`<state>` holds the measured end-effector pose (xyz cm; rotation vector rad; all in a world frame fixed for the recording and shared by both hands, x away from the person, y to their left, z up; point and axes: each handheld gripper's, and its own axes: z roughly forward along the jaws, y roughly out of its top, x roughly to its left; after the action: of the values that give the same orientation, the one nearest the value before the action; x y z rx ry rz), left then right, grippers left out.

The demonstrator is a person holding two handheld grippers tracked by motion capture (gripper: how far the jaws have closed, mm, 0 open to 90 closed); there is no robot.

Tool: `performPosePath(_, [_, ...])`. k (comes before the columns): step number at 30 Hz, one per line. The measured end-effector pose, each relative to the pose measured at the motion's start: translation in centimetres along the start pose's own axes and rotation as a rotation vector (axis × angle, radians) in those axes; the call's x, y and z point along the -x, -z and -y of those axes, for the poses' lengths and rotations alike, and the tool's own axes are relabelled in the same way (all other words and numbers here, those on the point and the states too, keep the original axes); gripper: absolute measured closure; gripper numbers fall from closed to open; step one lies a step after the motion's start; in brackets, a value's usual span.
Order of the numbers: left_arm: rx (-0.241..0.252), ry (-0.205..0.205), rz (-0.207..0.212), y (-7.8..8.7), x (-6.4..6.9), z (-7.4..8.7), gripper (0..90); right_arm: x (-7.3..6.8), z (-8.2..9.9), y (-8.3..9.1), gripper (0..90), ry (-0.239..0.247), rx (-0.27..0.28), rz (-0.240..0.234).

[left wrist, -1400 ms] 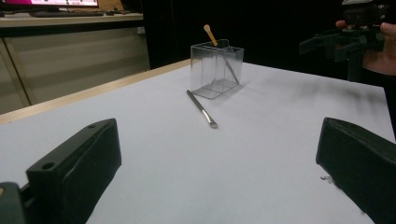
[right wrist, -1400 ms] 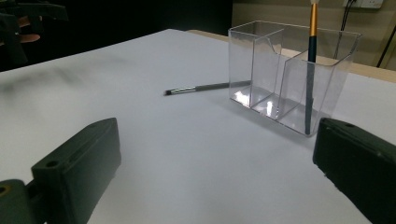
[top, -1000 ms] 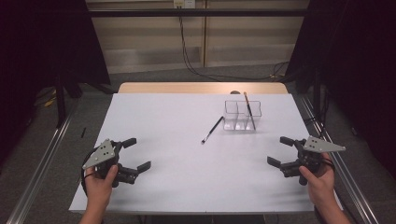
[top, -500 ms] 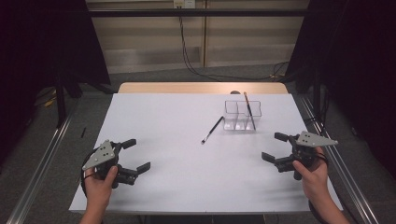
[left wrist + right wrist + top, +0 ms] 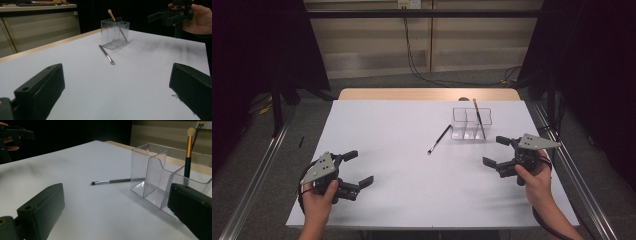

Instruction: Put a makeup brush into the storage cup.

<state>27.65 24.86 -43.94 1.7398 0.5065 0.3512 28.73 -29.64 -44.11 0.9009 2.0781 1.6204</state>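
Note:
A clear divided organizer (image 5: 471,123) stands at the back right of the white table (image 5: 392,125). One long brush (image 5: 478,117) leans inside it, gold-handled with a pale tip (image 5: 188,152). A second, dark brush (image 5: 439,139) lies flat on the table just left of the organizer. My right gripper (image 5: 495,151) hovers open a little in front of the organizer, holding nothing. My left gripper (image 5: 360,168) is open and holds nothing near the front left edge, far from both brushes. In the left gripper view, the loose brush (image 5: 106,54) and organizer (image 5: 115,33) lie well ahead of the jaws.
A wooden strip (image 5: 427,94) borders the table's far edge, with cables (image 5: 417,60) hanging behind it. Metal rails (image 5: 252,185) run along both sides on the floor. Bare white surface stretches between my two grippers.
My right gripper has moved forward and left, closer to the organizer. The left gripper and both brushes have stayed put.

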Motion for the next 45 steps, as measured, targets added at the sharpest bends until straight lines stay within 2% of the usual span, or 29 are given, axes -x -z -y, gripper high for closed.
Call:
performPosePath(12, [0.001,0.0,0.003,-0.3,-0.2,0.0,0.0,-0.5,-1.0,-3.0,0.6,0.006,0.005,-0.033])
performPosePath(29, [0.009,0.002,0.021,-0.9,-0.3,-0.1,0.0,-1.2,-2.0,-6.4,0.7,0.002,-0.027,-0.072])
performPosePath(45, [0.009,0.001,0.028,-1.0,-0.3,-0.2,0.0,-2.5,-3.0,-9.9,0.8,0.027,-0.062,-0.119])
